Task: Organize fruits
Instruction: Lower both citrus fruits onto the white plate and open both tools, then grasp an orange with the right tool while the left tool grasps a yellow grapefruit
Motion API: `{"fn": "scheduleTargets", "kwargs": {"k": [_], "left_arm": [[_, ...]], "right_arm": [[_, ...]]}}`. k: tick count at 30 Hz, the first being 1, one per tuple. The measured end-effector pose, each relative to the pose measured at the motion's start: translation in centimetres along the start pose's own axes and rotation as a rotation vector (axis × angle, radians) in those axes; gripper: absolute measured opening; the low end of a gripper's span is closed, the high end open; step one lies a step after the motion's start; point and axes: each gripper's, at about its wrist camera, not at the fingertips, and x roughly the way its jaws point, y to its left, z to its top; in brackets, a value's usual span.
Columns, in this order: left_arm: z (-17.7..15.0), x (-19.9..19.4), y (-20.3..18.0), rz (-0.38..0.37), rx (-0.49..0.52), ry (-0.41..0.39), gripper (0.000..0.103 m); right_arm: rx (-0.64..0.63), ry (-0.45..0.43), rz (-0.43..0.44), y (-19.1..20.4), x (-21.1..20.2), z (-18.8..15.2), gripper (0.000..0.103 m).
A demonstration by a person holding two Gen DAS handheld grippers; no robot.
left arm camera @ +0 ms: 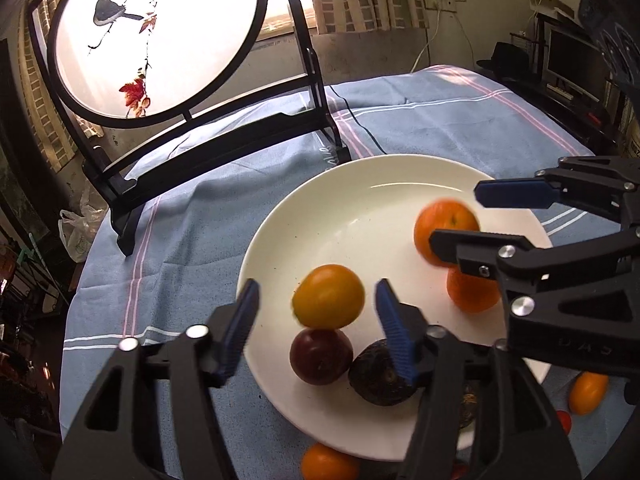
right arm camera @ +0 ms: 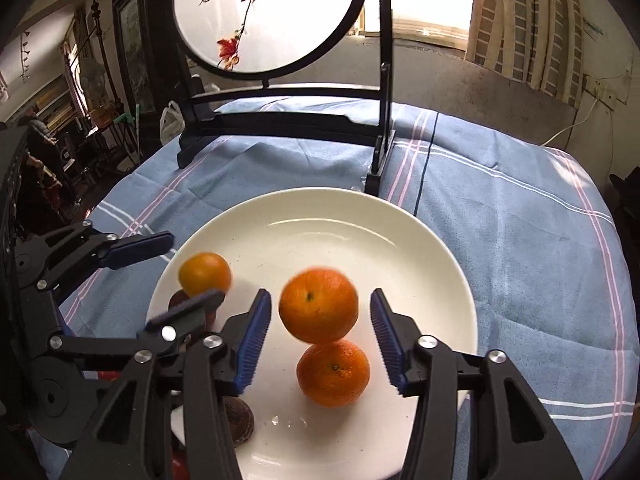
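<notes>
With both sets of jaws apart, our left gripper (left arm camera: 316, 316) around a yellow fruit (left arm camera: 328, 296) and our right gripper (right arm camera: 320, 340) around a mandarin (right arm camera: 318, 305) above the plate (right arm camera: 420, 248), we judge both may bounce or roll onto the worktop.

The left tongs (left arm camera: 316, 328) stand with their blue pads apart over a white plate (left arm camera: 360, 184), a yellow-orange fruit (left arm camera: 328, 296) blurred between them and touching neither pad. Below it on the plate lie a dark red fruit (left arm camera: 320, 356) and a wrinkled dark fruit (left arm camera: 376, 380). Further right, the right tongs (left arm camera: 456, 220) gape around a blurred orange (left arm camera: 444, 228), with a second orange (left arm camera: 472, 292) below.
</notes>
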Motion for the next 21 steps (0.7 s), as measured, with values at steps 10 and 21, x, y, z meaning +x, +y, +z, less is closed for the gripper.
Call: {"fn": "scheduleTargets", "kwargs": {"k": [10, 21], "left_arm": [[-1.7, -5.5, 3.1, -0.032, -0.07, -0.064, 0.071], [-10.9, -12.3, 5.3, -0.049, -0.073, -0.052, 0.077]], "right_arm": [[-0.046, -0.05, 0.046, -0.1, -7.4, -3.5, 0.062], [-0.132, 0.021, 0.065, 1.5, -12.7, -14.7, 0.063]]}}
